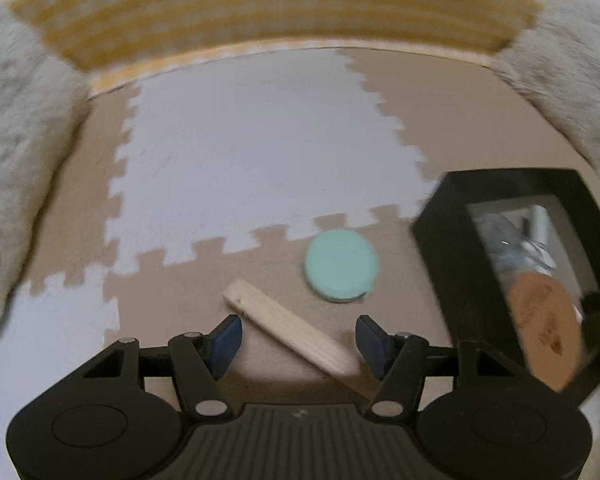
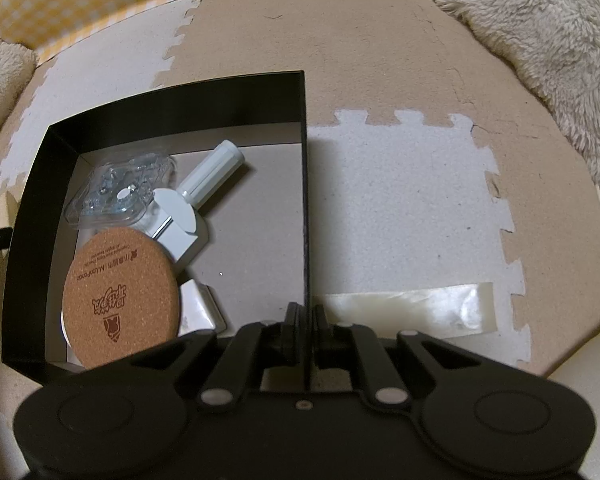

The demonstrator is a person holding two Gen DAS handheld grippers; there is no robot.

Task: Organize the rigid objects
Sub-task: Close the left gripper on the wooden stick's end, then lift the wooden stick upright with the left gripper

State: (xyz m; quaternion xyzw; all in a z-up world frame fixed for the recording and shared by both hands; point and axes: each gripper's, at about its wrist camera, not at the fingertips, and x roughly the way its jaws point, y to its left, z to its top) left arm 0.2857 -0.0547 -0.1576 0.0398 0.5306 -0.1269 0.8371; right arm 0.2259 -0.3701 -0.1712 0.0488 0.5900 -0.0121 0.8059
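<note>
My left gripper is open, its jaws on either side of a pale wooden stick that lies on the foam mat. A mint-green round disc lies just beyond it. A black box holds a cork coaster, a clear plastic piece and a white cylinder tool. My right gripper is shut on the box's right wall. The box also shows at the right of the left wrist view.
A puzzle-edged foam mat in white and tan covers the floor. A yellow checked cloth runs along the far side. Fluffy beige rugs lie on both sides. A strip of clear tape sits on the mat right of the box.
</note>
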